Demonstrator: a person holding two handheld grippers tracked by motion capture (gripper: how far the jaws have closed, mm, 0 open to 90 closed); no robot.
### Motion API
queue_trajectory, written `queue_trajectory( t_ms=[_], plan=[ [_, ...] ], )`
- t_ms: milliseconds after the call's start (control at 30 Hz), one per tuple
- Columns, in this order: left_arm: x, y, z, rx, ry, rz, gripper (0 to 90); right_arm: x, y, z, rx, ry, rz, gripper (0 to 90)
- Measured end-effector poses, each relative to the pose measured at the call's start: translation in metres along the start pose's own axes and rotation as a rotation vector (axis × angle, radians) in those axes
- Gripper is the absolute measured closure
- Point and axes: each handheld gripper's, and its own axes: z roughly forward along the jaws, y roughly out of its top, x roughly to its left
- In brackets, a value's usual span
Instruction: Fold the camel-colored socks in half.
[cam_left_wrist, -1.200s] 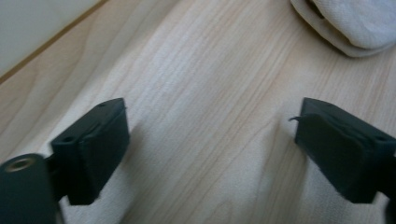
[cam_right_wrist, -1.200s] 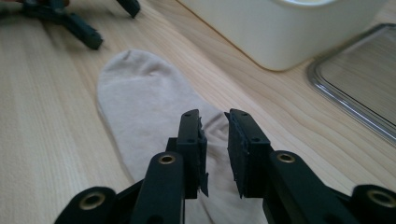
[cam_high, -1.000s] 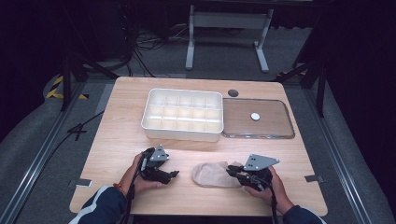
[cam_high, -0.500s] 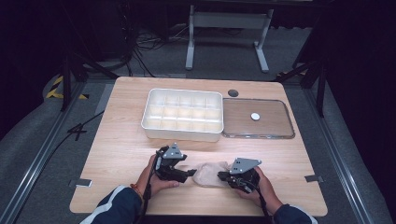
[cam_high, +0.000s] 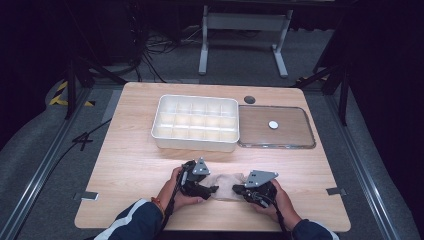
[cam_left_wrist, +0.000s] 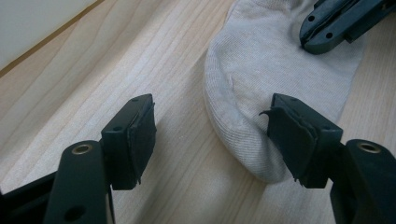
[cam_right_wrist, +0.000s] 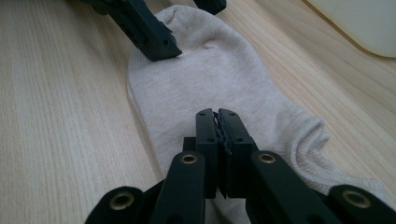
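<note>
High view: a beige sock (cam_high: 226, 183) lies flat near the front edge of the wooden worktop (cam_high: 130, 150), between the person's two hands. The left claw (cam_high: 212, 189) sits at the sock's left end and the right claw (cam_high: 237, 190) at its right end, each held in a hand that comes in from the bottom. Behind them, a white compartmented tray (cam_high: 196, 122) rests on the worktop, and just beside it on the right lies a clear flat lid (cam_high: 290, 127) with a small white disc (cam_high: 272, 124) on it. In the left gripper view, the left claw (cam_left_wrist: 212, 133) has its jaws set wide apart over the worktop; one jaw is over bare wood, the other is against the rounded end of the sock (cam_left_wrist: 261, 70). In the right gripper view, the right claw (cam_right_wrist: 218, 123) has its jaws pressed together above the sock (cam_right_wrist: 196, 84); whether any fabric is pinched between them cannot be told. A jaw of the other claw rests on the far end of the sock.
</note>
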Motion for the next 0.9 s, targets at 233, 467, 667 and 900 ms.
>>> queue_trajectory(
  t_ms=[233,467,667,900],
  plan=[
    [0.0,0.0,-0.004,0.024,-0.002,0.0,46.8,0.001,0.001,0.0,0.003,-0.009,-0.005,87.7],
    [0.006,-0.002,-0.008,0.022,-0.049,-0.033,70.4,0.001,0.009,0.008,0.012,-0.028,-0.017,87.9],
    [0.008,-0.005,-0.01,0.007,-0.065,-0.057,81.7,-0.001,0.014,0.014,0.013,-0.027,-0.013,88.0],
    [0.01,-0.004,-0.022,-0.056,-0.055,-0.084,83.6,-0.004,0.021,0.02,0.028,-0.022,-0.002,88.1]
  ],
)
